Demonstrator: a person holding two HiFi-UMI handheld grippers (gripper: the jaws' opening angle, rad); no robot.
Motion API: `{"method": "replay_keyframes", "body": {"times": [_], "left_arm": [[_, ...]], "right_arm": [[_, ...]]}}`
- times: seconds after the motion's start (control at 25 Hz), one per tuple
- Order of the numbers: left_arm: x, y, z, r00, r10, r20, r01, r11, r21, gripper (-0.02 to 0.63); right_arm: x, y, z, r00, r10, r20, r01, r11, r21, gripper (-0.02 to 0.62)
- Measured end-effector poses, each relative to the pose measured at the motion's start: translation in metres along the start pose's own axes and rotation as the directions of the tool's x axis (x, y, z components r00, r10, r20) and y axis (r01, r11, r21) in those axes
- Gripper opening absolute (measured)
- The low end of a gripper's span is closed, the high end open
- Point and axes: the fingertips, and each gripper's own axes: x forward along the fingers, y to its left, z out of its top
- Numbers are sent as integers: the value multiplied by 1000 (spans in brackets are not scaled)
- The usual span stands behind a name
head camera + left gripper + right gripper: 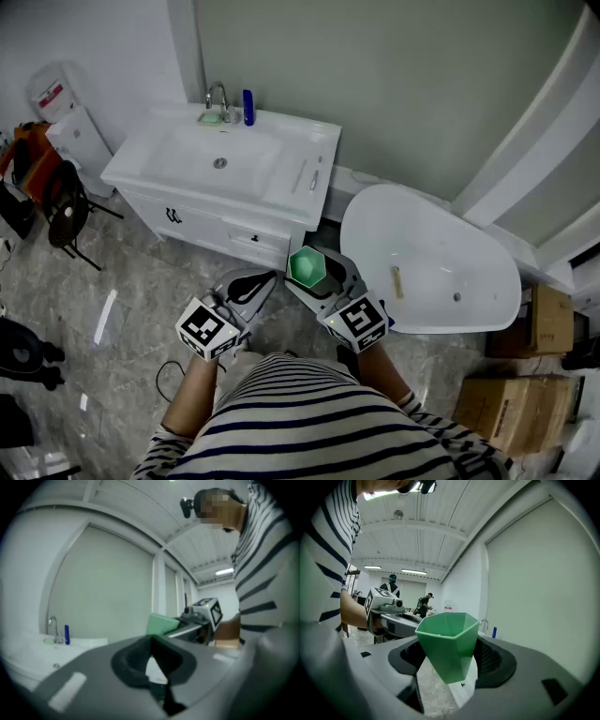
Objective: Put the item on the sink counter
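Note:
A green faceted cup (pixel 307 266) (pixel 449 644) stands upright between the jaws of my right gripper (pixel 311 274) (pixel 450 670), which is shut on its sides and holds it in the air above the floor. The white sink counter (pixel 302 141) lies ahead and to the left, about an arm's length from the cup. My left gripper (pixel 251 284) (pixel 152 667) hangs beside the right one, shut with nothing in it. In the left gripper view the cup (pixel 161 624) shows to the right, and the sink counter (pixel 28 651) lies low at the left.
On the counter's back edge stand a faucet (pixel 217 94), a blue bottle (pixel 247 107) and a green soap dish (pixel 209 118). A white bathtub (pixel 427 267) lies to the right of the vanity. Cardboard boxes (pixel 548 319) sit at the far right, and a black chair (pixel 61 211) at the left.

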Motion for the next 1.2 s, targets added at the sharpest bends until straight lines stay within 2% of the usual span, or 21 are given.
{"method": "replay_keyframes", "body": {"times": [0.76, 1.2], "left_arm": [[-3, 3, -11, 1000, 0, -19, -1, 1000, -26, 6], [-14, 33, -17, 1000, 3, -12, -3, 999, -47, 6]], "right_arm": [[3, 1, -10, 1000, -19, -13, 20, 999, 48, 311], [36, 0, -7, 999, -32, -37, 34, 997, 63, 311]]}}
